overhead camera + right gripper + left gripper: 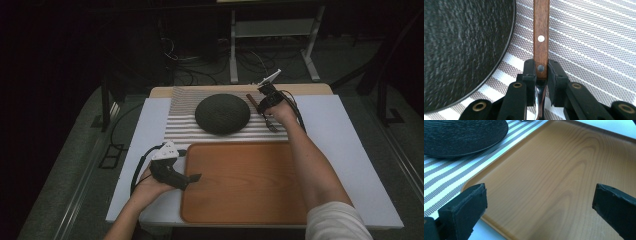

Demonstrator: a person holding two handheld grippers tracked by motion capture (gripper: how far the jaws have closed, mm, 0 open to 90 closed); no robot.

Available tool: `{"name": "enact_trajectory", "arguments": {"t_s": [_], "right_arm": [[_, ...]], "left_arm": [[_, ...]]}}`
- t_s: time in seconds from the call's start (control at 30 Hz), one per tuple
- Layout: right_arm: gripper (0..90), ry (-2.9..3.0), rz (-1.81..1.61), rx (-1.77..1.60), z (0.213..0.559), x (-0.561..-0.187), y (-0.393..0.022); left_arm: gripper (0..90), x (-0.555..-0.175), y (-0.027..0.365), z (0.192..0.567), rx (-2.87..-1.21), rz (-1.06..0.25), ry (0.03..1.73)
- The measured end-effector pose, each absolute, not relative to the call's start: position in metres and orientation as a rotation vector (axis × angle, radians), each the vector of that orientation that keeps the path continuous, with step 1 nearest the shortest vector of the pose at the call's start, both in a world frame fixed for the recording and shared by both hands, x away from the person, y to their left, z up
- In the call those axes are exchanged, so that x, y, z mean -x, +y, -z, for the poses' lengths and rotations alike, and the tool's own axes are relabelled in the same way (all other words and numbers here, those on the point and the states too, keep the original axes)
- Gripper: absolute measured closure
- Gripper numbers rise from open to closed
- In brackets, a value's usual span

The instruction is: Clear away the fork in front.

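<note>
On the white worktop (340, 150) lie one striped placemat (180, 125), one dark plate (222, 114) upon it, and one wooden tray (245, 185) just in front of the mat; beside the plate's right edge the right gripper (261, 102) is clamped on the wooden handle of one utensil (541, 37), its metal neck running back between the jaws; the left gripper (194, 177) hangs over the tray's left edge, jaws spread wide apart and holding nothing.
</note>
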State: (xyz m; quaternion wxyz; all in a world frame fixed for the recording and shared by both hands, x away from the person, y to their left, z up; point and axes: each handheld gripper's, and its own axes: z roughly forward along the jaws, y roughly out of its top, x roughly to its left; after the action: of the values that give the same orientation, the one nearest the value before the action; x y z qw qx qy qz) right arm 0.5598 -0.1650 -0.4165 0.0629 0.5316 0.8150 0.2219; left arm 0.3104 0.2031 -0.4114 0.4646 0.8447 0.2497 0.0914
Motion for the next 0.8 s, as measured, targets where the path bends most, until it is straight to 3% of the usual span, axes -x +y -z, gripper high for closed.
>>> {"name": "enact_trajectory", "arguments": {"t_s": [0.47,0.8], "right_arm": [[77.0,2.425,-0.96,-1.535,0.375,-0.516,-0.195],[76.9,2.44,-1.093,-1.44,0.369,-0.471,-0.201]], "left_arm": [[0.0,-0.311,0.203,0.412,-2.076,-0.228,0.618],[0.0,-0.31,0.202,0.412,-2.08,-0.237,0.618]]}}
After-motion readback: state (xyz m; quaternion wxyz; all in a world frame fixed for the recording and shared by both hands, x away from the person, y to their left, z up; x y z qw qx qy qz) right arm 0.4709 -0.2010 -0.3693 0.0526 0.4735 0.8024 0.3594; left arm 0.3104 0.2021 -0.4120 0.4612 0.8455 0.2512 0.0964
